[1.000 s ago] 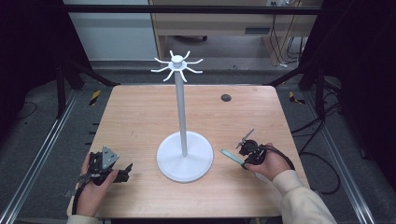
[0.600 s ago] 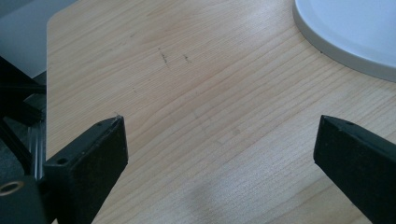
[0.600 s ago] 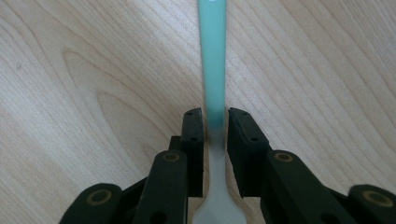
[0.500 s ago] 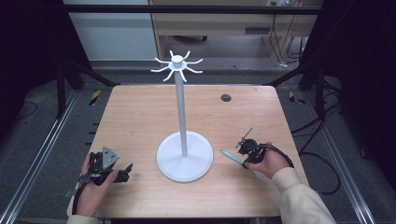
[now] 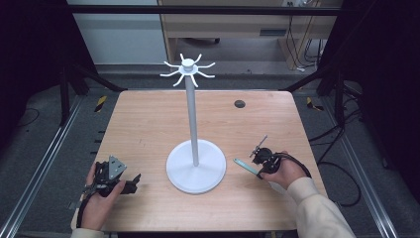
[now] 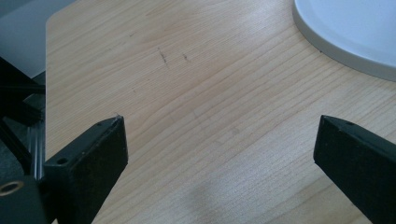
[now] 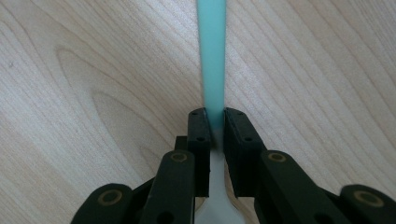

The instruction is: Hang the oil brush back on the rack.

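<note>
A white stand (image 5: 195, 166) with a round base, a thin pole and a crown of hooks rises in the middle of the high view, on the wooden table (image 5: 148, 124), between the two grippers; a small dark round spot (image 5: 239, 103) sits on the tabletop toward the upper right. The left gripper (image 5: 130, 182) lies at the lower left of that view, held low over the wood just beside the base, with nothing between its jaws, which stand wide apart. Its own view (image 6: 219, 140) brings out bare wood grain between the two black jaws and the curved edge of the stand's base in the upper right corner. At the lower right of the high view, the right gripper (image 5: 258, 170) holds a pale teal strip (image 5: 246, 166) that points left toward the base, stopping short of it. The right gripper view (image 7: 214, 122) shows what the high view cannot: the jaws are clamped on the strip (image 7: 212, 56), which runs straight up out of them to the top edge of the frame, close above the wood.
</note>
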The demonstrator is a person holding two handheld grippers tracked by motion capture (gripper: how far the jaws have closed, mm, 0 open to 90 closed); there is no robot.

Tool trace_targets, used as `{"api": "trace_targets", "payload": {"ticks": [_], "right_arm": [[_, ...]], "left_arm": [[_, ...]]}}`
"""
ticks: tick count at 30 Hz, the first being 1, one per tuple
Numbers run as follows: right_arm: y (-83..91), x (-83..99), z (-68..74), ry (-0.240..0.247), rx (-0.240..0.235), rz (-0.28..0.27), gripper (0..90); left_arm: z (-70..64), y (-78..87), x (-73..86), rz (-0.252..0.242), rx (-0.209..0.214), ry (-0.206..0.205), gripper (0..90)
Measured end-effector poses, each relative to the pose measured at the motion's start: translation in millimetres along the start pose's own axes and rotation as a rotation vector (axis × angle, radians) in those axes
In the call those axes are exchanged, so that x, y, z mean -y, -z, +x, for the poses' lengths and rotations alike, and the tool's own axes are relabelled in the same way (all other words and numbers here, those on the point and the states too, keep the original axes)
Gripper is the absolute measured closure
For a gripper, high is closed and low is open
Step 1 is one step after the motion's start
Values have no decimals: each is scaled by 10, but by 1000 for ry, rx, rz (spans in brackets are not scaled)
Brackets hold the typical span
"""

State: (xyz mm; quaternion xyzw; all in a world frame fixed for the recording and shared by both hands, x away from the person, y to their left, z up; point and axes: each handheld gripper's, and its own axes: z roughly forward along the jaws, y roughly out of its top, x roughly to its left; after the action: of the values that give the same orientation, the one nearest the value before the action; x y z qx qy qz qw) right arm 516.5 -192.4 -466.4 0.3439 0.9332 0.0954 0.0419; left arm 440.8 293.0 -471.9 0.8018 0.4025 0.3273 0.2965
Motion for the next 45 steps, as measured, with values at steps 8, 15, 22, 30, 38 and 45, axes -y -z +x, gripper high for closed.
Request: {"api": "trace_targets", "payload": {"ticks": [8, 15, 22, 30, 38, 45], "right_arm": [[9, -6, 15, 23, 13, -2, 823], [212, 7, -11, -17, 12, -95, 824], [671, -146, -112, -70, 41, -310, 824], [903, -365, -102, -143, 56, -522, 824], [957, -410, -22, -179, 61, -636, 824], [1046, -353, 44, -161, 65, -707, 824]], "left_arm": [[1, -1, 2, -1, 0, 2, 25], [-3, -4, -1, -2, -1, 2, 25], [1, 1, 0, -1, 0, 1, 25], [9, 1, 3, -5, 3, 9, 25], [7, 0, 2, -7, 2, 10, 25], [-13, -6, -11, -11, 9, 6, 25]]}}
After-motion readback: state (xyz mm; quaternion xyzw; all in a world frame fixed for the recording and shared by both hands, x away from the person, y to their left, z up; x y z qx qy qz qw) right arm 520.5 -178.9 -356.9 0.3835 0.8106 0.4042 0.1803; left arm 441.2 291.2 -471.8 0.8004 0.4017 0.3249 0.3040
